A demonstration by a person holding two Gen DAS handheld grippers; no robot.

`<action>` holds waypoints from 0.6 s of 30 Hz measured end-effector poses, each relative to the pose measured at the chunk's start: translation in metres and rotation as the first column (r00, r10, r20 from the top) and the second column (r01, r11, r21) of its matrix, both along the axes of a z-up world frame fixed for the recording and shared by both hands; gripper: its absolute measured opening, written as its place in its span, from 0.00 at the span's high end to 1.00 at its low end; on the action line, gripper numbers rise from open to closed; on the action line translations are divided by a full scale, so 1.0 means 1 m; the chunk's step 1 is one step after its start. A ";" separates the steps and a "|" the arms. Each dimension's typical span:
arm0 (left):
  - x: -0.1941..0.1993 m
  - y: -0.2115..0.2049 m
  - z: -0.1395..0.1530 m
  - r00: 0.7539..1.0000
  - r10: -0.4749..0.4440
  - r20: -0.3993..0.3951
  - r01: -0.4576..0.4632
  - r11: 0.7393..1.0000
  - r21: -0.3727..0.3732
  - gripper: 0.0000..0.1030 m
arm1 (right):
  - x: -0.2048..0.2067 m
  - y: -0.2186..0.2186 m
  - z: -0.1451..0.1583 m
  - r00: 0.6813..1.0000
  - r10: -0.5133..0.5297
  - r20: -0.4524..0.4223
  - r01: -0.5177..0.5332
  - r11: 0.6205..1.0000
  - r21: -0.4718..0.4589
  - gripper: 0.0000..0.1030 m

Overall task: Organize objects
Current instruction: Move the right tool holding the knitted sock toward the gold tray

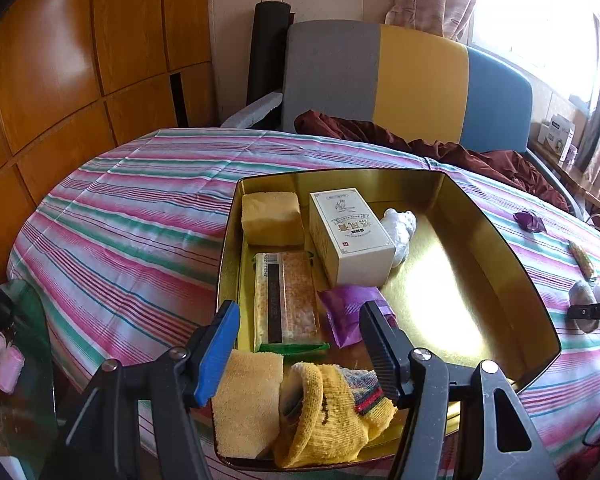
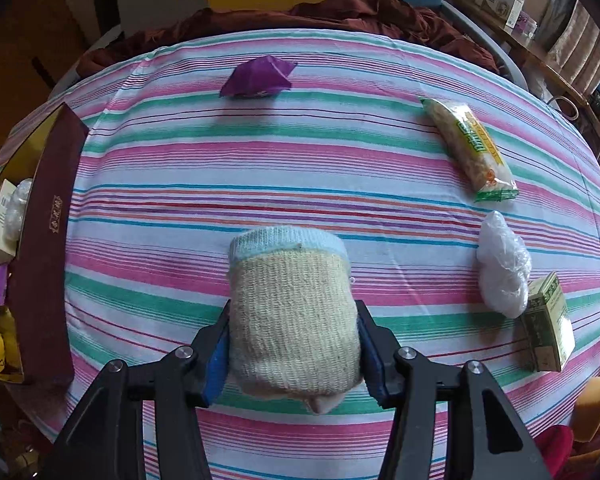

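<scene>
Striped tablecloth (image 2: 300, 160), gold tin (image 2: 40, 240) at its left edge | my right gripper (image 2: 292, 344) pinches a rolled sock (image 2: 292, 312) above the cloth | my left gripper (image 1: 296, 332) spread, empty over the tin | risk: soft sock slips, or snags tin rim

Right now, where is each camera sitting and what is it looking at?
Left wrist: on the left hand-held gripper, looking into the gold metal tin; only its fingers show.
Right wrist: on the right hand-held gripper, looking down at the striped tablecloth; its fingers squeeze a rolled beige knitted sock.
Both see tin, tablecloth and dark red cloth.
</scene>
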State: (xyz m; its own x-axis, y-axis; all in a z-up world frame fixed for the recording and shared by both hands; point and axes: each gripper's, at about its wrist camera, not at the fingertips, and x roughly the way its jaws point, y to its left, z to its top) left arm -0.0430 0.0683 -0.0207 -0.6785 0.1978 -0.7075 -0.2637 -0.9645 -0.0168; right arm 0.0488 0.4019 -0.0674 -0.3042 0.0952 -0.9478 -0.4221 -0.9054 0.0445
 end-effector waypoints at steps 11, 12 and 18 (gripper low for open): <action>-0.002 -0.010 -0.004 1.000 0.017 0.012 -0.017 1.000 0.013 0.39 | -0.015 -0.046 0.035 0.989 0.055 -0.135 -0.063 0.997 -0.054 0.47; -0.003 -0.011 -0.004 1.000 0.018 0.013 -0.018 1.000 0.015 0.39 | -0.021 -0.044 0.038 0.985 0.072 -0.155 -0.083 0.995 -0.062 0.47; -0.005 -0.020 0.001 1.000 0.027 0.007 -0.027 0.999 0.018 0.39 | -0.045 -0.096 0.072 0.941 0.201 -0.274 -0.226 0.972 -0.064 0.47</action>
State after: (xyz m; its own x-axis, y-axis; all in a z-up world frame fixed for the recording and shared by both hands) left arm -0.0484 0.0483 -0.0195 -0.6790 0.1925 -0.7084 -0.2372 -0.9708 -0.0364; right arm 0.0036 0.3055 0.0042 -0.5475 -0.0842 -0.8325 -0.1811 -0.9594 0.2162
